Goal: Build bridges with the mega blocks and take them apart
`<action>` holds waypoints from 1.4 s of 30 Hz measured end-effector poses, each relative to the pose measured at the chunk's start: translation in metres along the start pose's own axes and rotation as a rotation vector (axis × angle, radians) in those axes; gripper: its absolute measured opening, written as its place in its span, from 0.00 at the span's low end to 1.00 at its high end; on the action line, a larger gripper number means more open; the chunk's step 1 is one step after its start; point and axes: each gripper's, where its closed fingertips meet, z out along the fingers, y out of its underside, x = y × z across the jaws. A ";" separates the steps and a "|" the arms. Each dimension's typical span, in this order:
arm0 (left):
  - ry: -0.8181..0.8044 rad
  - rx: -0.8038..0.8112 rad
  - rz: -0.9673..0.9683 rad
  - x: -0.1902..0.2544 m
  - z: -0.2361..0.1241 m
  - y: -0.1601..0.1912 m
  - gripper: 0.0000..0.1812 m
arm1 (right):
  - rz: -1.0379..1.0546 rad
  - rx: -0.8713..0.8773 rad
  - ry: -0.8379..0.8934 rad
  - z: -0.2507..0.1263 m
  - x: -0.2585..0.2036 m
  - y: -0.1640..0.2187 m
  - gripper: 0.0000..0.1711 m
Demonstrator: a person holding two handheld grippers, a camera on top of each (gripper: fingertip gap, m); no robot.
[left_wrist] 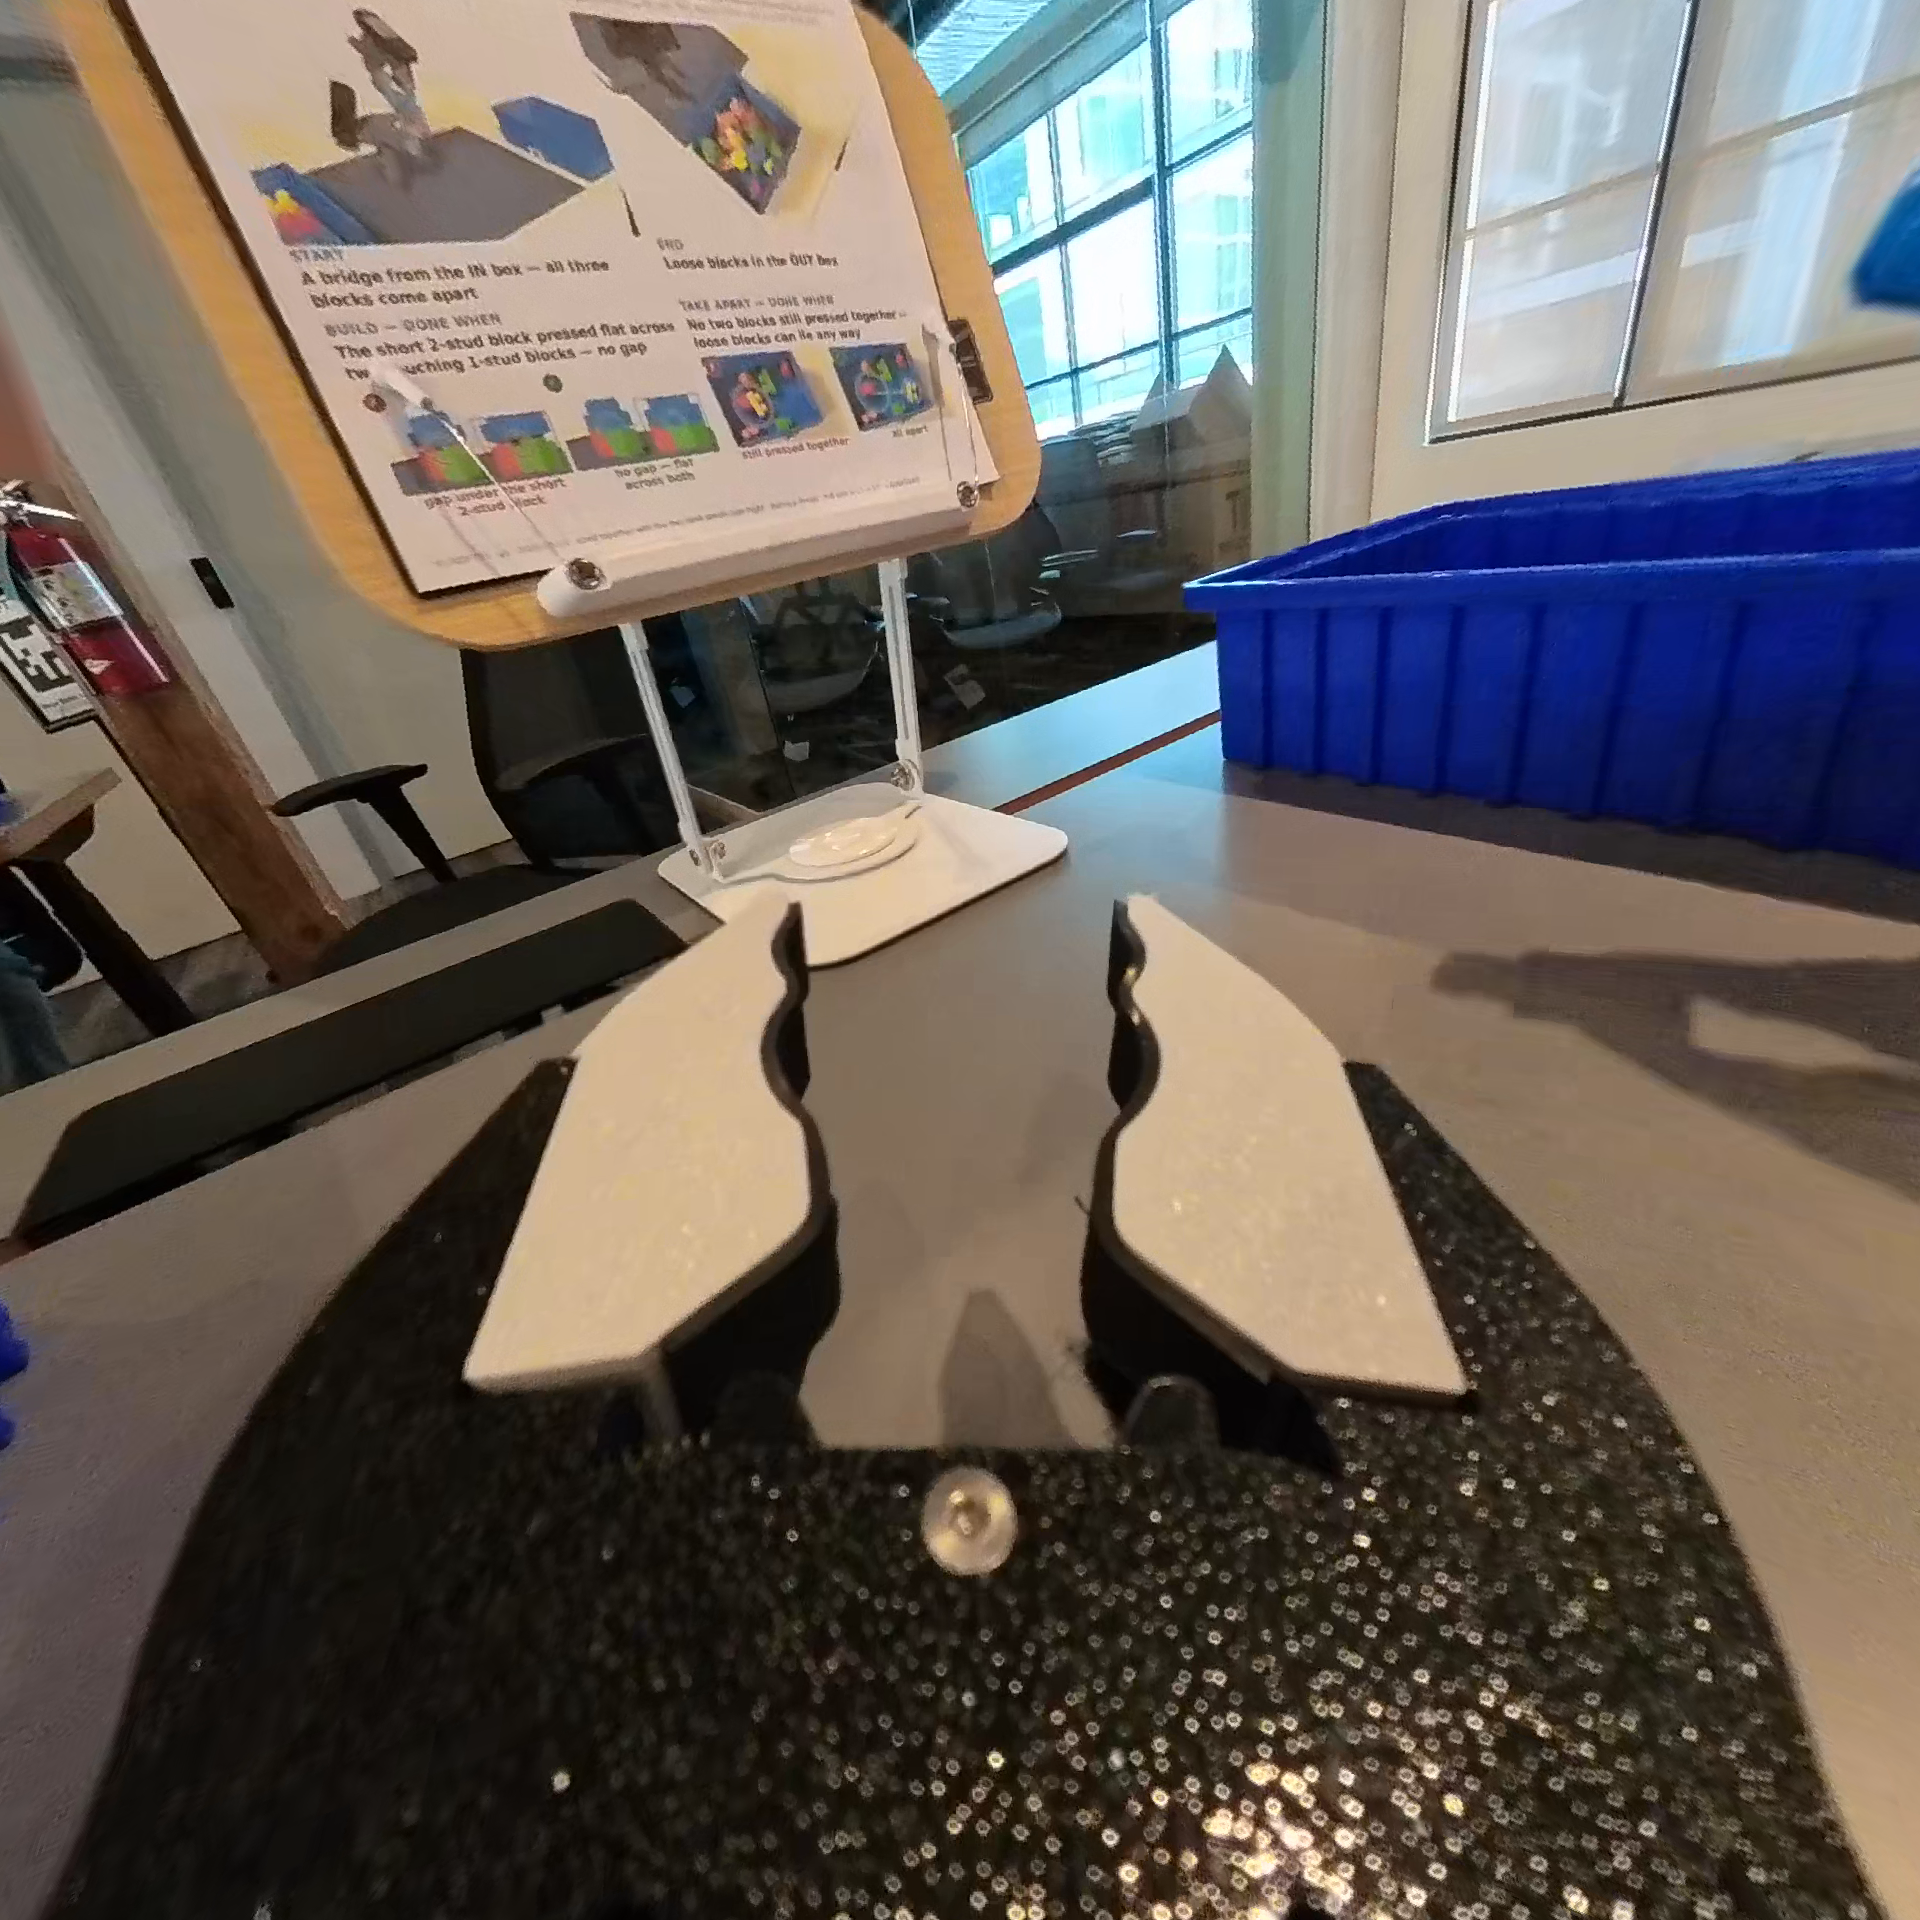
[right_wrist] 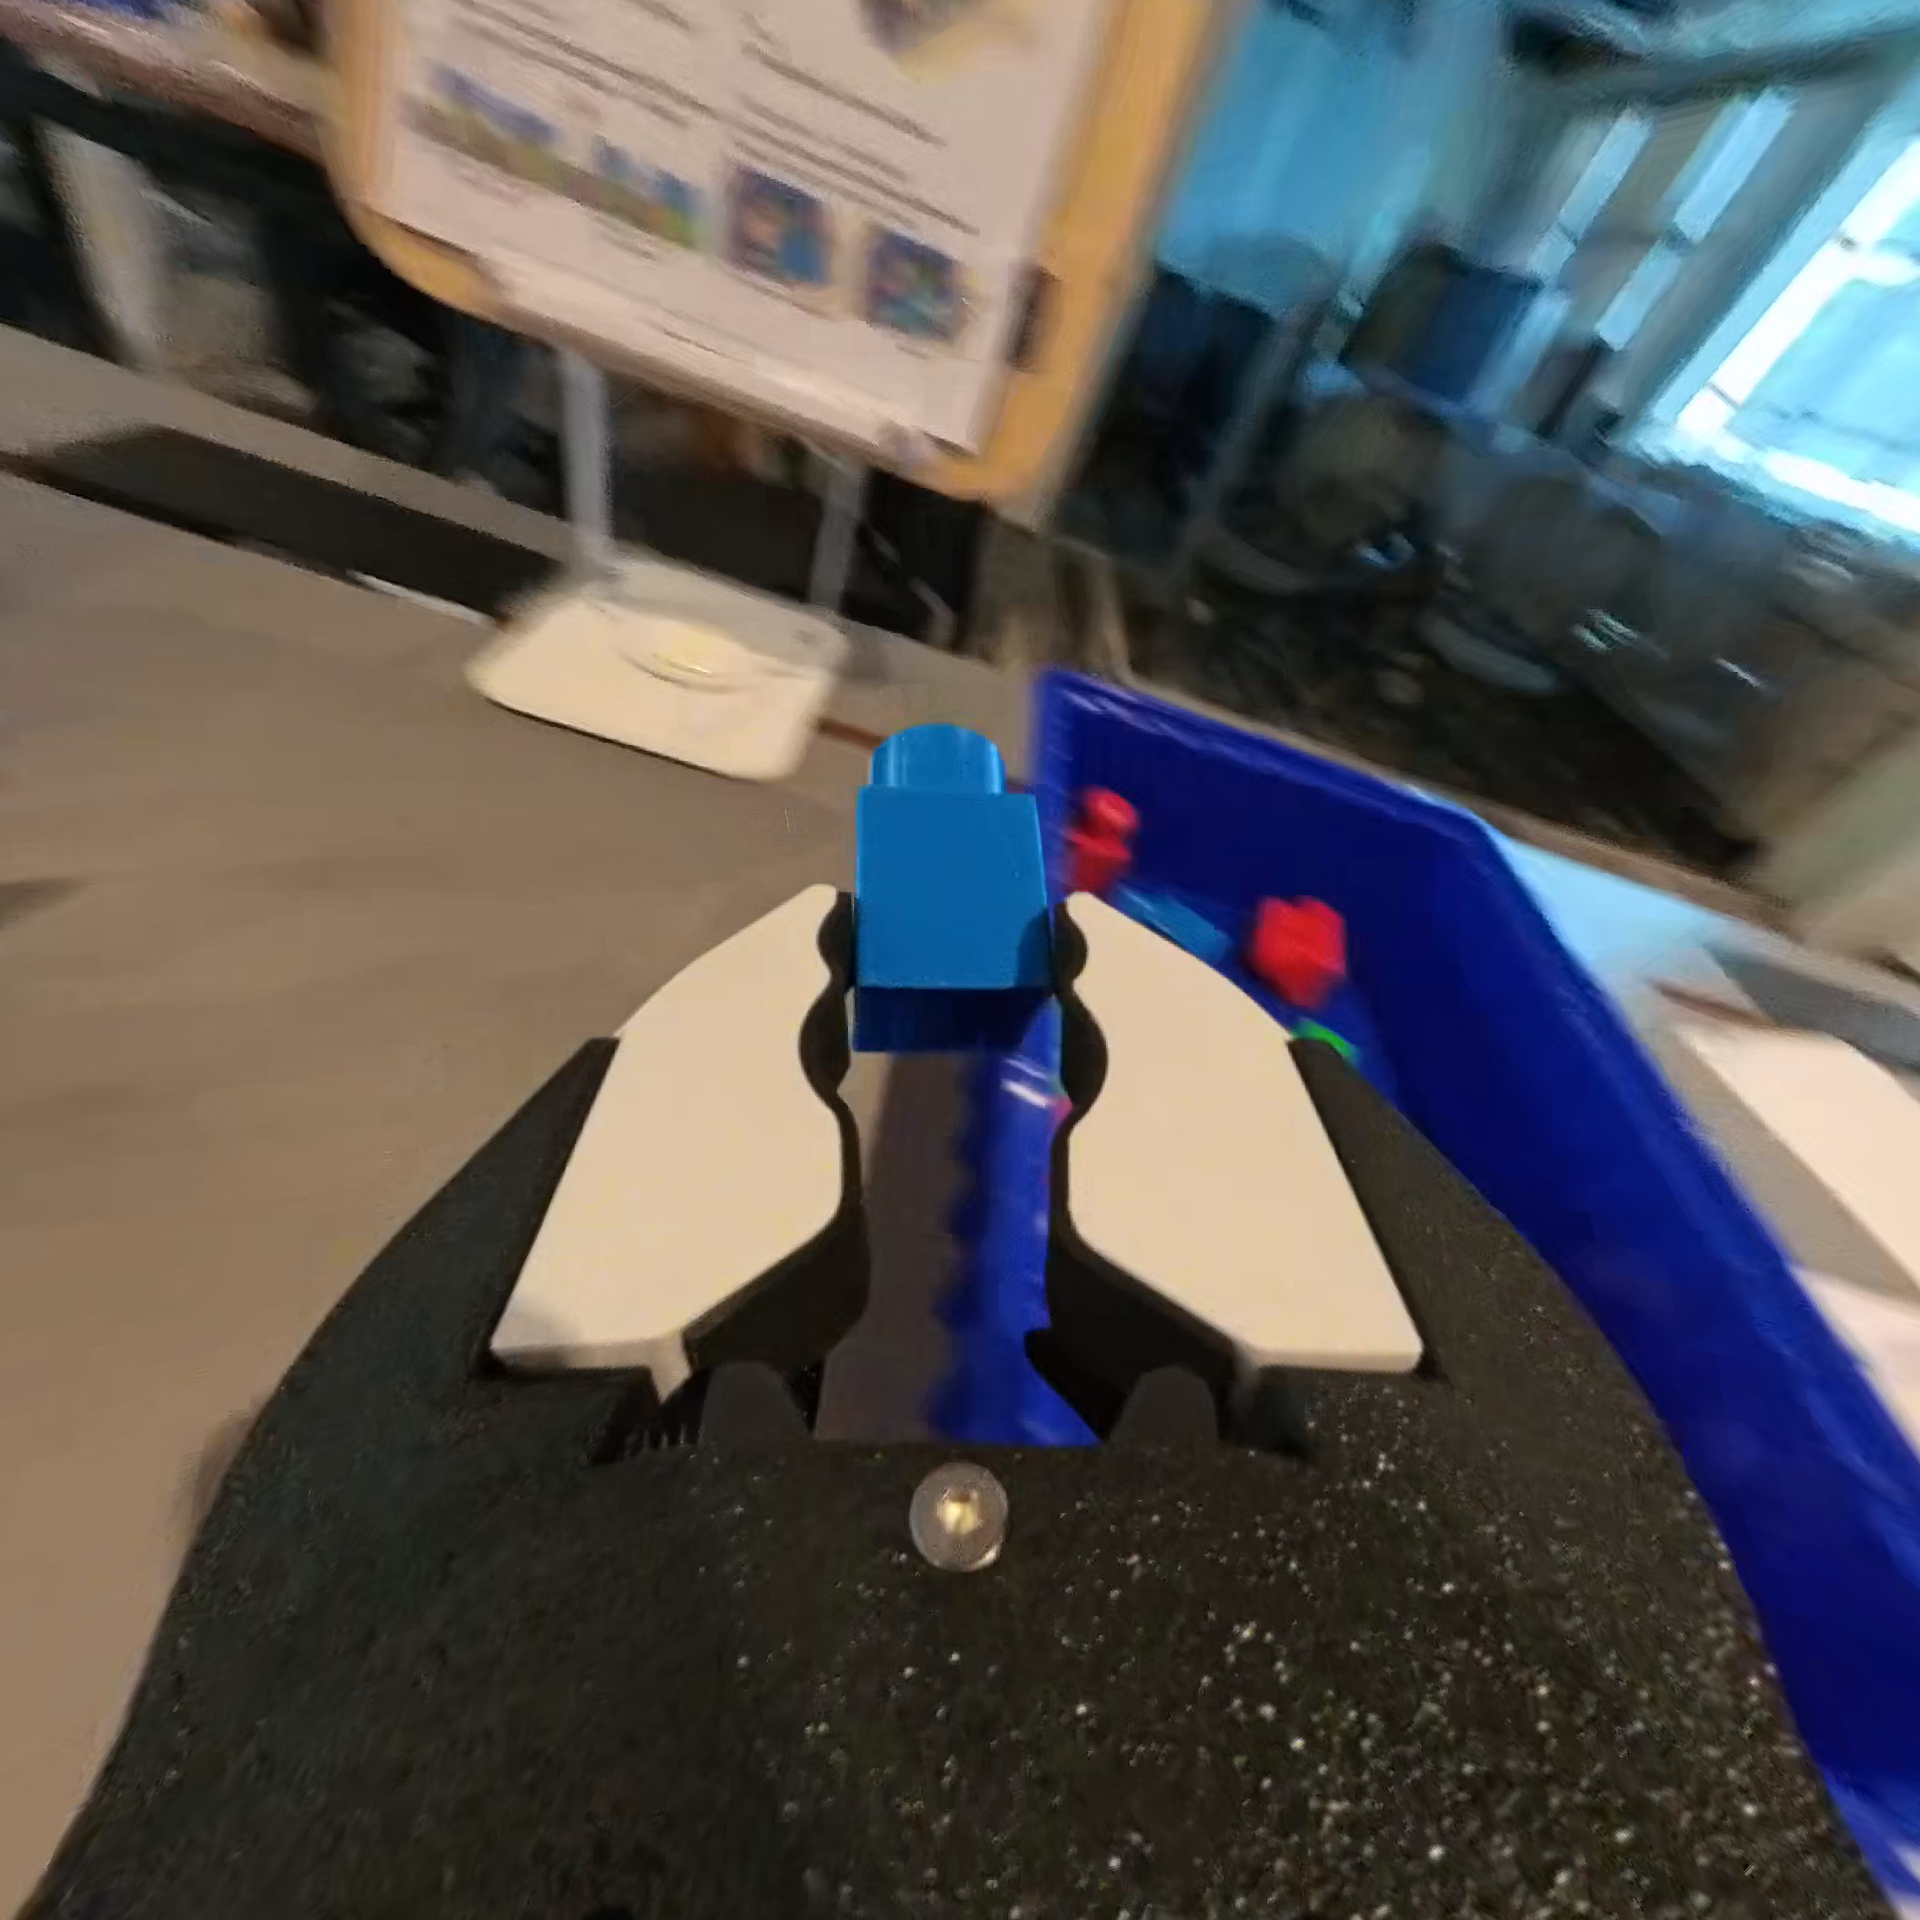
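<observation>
My right gripper [right_wrist: 954,935] is shut on a blue one-stud block [right_wrist: 945,894], held stud up above the grey table, just left of the blue bin [right_wrist: 1507,1039]. Inside that bin lie two red blocks [right_wrist: 1299,951] [right_wrist: 1099,836], a blue piece and a bit of green. The right wrist view is blurred by motion. My left gripper [left_wrist: 954,935] is open and empty, low over the grey table [left_wrist: 956,1101], with nothing between its fingers. The blue bin also shows in the left wrist view [left_wrist: 1579,665] at the far right.
A wooden board with an instruction sheet [left_wrist: 582,291] stands on a white stand [left_wrist: 873,862] at the back of the table, ahead of my left gripper. A black strip [left_wrist: 343,1049] lies along the table's left edge. Office chairs and windows are behind.
</observation>
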 end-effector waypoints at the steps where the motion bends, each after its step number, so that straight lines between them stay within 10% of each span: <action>1: 0.006 0.000 -0.001 0.002 -0.005 -0.001 0.30 | 0.000 -0.072 0.076 -0.005 0.028 0.010 0.21; 8: 0.025 -0.050 0.015 0.019 -0.050 0.000 0.30 | 0.076 -0.397 0.172 -0.015 0.099 0.089 0.22; 14: 0.016 -0.104 0.137 0.024 -0.099 -0.014 0.28 | -0.020 -0.198 0.134 -0.012 0.073 0.045 0.36; 29: -0.392 -0.225 0.099 -0.071 -0.210 -0.071 0.26 | 0.250 0.191 -0.808 0.030 -0.231 -0.036 0.34; 42: -0.714 -0.231 0.126 -0.153 -0.297 -0.051 0.25 | -0.054 0.316 -1.168 0.089 -0.437 -0.170 0.33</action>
